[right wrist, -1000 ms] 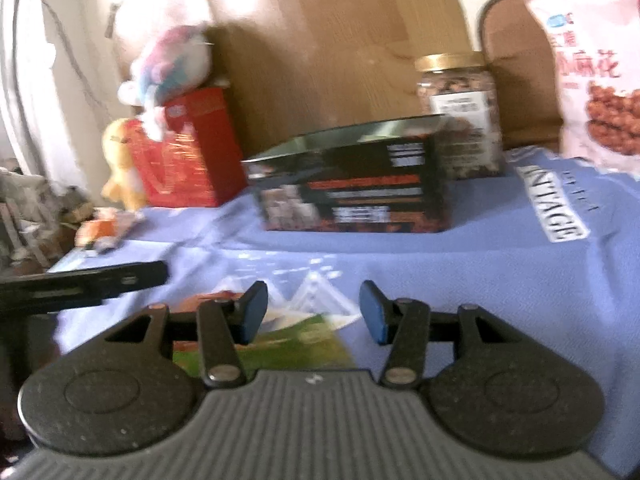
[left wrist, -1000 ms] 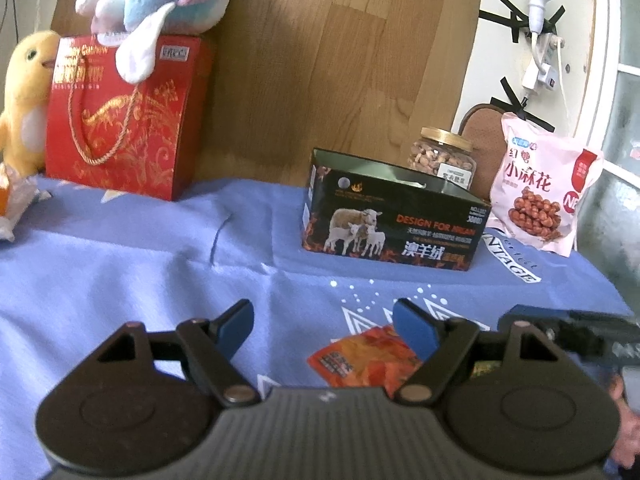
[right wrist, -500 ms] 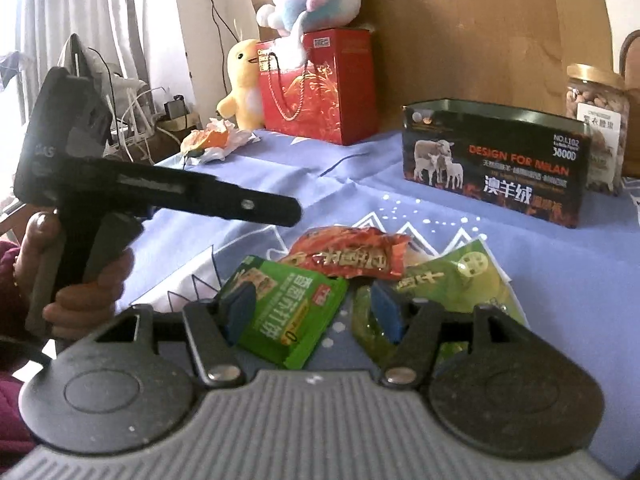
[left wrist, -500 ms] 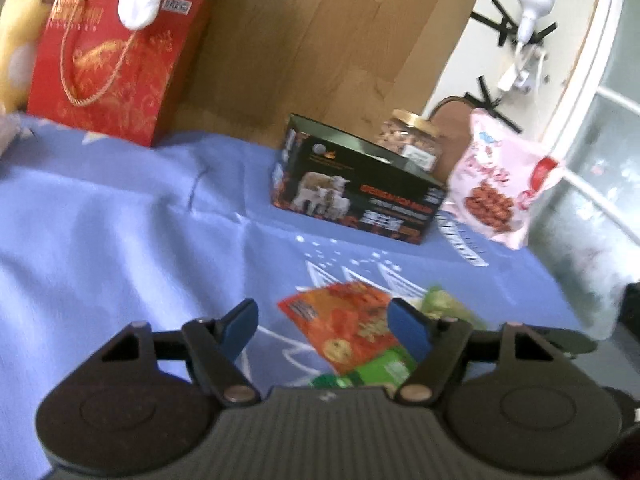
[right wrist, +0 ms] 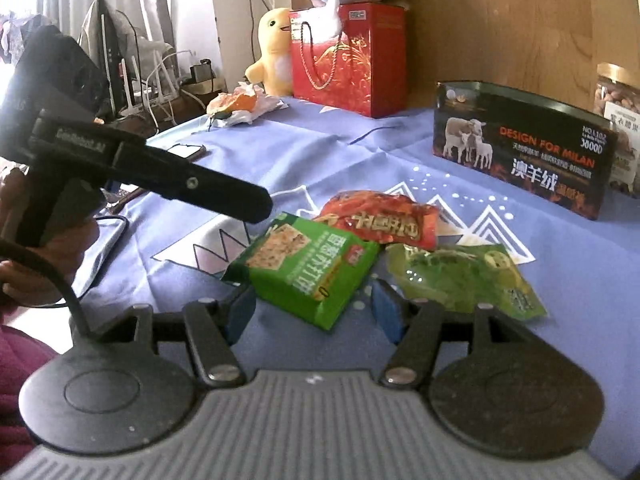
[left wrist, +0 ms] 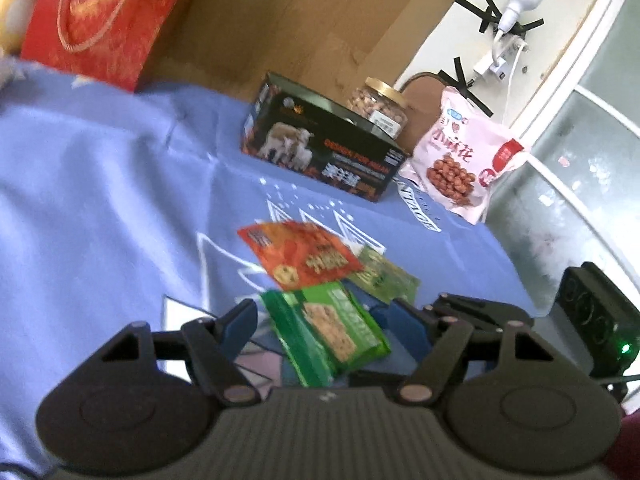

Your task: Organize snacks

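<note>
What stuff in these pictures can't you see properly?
1. The black box: both views show only its outside walls, so what lies inside is hidden.
2. The nut jar: cut off by the right edge in the right wrist view; the box covers its lower part in the left wrist view.
3. The red snack packet: its writing is blurred in the left wrist view.
4. The pale green packet: partly under the red one there.
</note>
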`<state>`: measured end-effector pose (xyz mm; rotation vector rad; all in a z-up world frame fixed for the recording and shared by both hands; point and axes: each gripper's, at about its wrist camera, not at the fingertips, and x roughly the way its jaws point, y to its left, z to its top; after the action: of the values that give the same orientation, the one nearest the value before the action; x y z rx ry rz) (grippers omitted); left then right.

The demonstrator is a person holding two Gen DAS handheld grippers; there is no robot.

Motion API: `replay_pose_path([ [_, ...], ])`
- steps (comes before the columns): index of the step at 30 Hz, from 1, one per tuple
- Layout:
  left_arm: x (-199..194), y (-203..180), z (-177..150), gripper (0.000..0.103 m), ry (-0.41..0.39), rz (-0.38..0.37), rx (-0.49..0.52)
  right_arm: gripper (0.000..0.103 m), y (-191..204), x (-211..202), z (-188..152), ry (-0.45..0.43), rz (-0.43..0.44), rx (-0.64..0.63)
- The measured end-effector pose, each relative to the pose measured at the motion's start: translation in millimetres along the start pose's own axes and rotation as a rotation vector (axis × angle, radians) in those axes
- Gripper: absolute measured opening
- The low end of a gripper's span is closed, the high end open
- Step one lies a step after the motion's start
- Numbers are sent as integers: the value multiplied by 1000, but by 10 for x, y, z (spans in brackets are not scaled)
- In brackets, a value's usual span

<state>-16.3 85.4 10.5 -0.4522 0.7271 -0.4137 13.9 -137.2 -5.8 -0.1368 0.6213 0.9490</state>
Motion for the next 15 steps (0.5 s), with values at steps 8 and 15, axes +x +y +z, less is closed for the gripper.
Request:
replay_pose_path([
  [8,213,-97,-63,70,24,-2,22,58,5,11,-9,-26,-19,14],
  [15,144,-39,-63,70,-16,-11,-16,50,24,7,7,-47,-8,24],
])
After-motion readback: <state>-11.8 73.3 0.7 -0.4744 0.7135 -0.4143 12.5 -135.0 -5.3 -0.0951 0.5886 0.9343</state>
